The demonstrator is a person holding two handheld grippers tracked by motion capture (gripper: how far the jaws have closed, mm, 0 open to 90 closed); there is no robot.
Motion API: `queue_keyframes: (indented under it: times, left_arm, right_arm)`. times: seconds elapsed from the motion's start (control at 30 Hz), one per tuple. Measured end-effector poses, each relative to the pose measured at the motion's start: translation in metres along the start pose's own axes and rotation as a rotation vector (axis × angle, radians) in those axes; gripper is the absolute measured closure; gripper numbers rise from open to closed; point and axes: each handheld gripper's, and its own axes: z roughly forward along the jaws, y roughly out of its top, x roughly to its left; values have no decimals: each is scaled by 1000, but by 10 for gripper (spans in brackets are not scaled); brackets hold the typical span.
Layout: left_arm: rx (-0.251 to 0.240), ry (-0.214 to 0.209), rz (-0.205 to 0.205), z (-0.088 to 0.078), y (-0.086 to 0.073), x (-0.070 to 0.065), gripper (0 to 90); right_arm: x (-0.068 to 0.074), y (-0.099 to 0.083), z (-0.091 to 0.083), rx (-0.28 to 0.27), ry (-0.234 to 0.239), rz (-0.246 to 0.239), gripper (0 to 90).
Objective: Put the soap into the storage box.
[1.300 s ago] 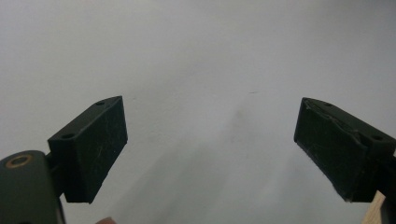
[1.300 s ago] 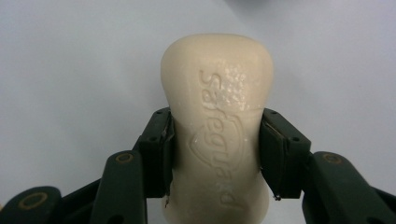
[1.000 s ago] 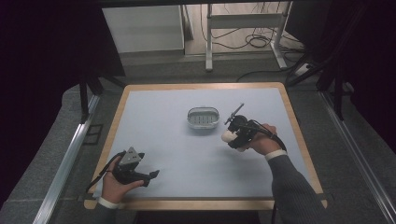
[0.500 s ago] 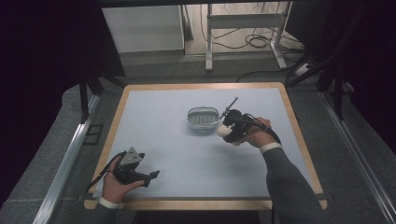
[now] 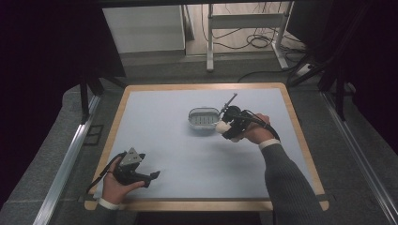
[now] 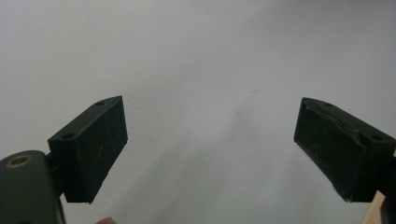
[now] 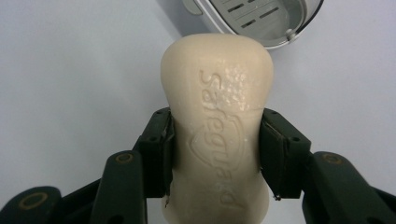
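A cream bar of soap (image 7: 217, 135) with raised lettering is clamped between the jaws of my right gripper (image 7: 215, 149). In the high view the right gripper (image 5: 225, 127) holds the soap (image 5: 221, 126) just at the right edge of a clear slotted soap dish (image 5: 203, 118) on the pale blue mat. In the right gripper view the dish (image 7: 261, 18) lies just past the soap's far end. My left gripper (image 5: 153, 176) rests near the mat's front left, open, with only bare mat between its jaws (image 6: 212, 149).
The pale blue mat (image 5: 187, 154) covers a wooden-edged table (image 5: 300, 140). Dark grey floor and metal rails flank both sides. A white cabinet (image 5: 143, 28) and a metal frame with cables (image 5: 244, 23) stand beyond the far edge.
My right gripper has carried the soap leftward and slightly away, from right of the dish to its right edge. The left gripper has stayed put.
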Motion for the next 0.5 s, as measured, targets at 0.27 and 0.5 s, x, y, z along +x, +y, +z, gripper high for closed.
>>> queue_keyframes:
  times: [0.27,0.5]
  left_arm:
    - [0,0,0,1,0,0,102]
    - [0,0,0,0,0,0,102]
  right_arm:
    - [-3,5,-3,-10,-3,1,497]
    - [-8,11,-5,-24,-9,-2,498]
